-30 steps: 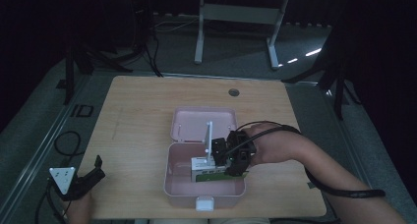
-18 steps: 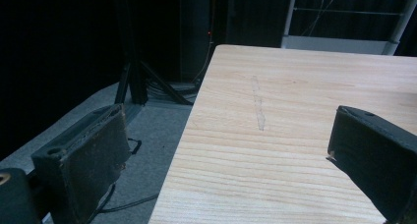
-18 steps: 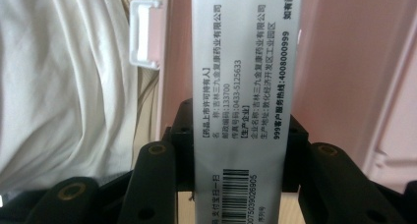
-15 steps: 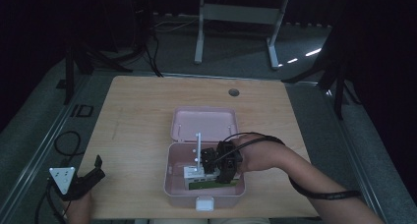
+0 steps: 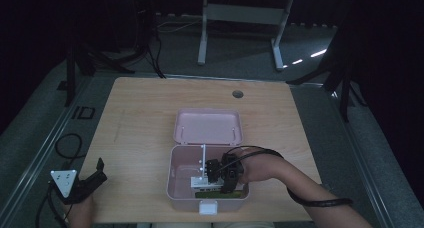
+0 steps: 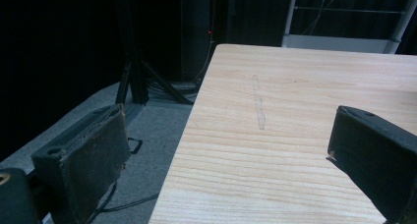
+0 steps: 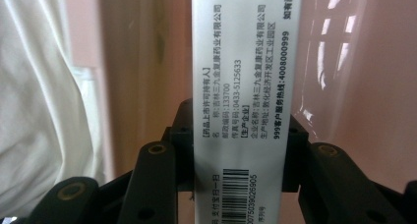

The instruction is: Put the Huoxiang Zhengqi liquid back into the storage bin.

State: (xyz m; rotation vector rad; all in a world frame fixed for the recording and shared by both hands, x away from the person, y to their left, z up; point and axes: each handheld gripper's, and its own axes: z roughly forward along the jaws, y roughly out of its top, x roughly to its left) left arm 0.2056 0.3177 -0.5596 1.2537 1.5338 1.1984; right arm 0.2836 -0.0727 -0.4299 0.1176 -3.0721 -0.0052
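Medicine box (image 5: 202,164), a slim white carton, stands on end inside the pink storage case (image 5: 175,188) on the tabletop (image 5: 135,123), pinched by the right tongs (image 5: 212,172); half a second ago it was tilted higher, so it has been lowered deeper, and release looks close. The left tongs (image 5: 95,174) rest idle at the near-left corner. In the left gripper view their jaws gape over bare wood. In the right gripper view the tongs (image 7: 241,160) clamp the carton (image 7: 241,86), pink wall behind.
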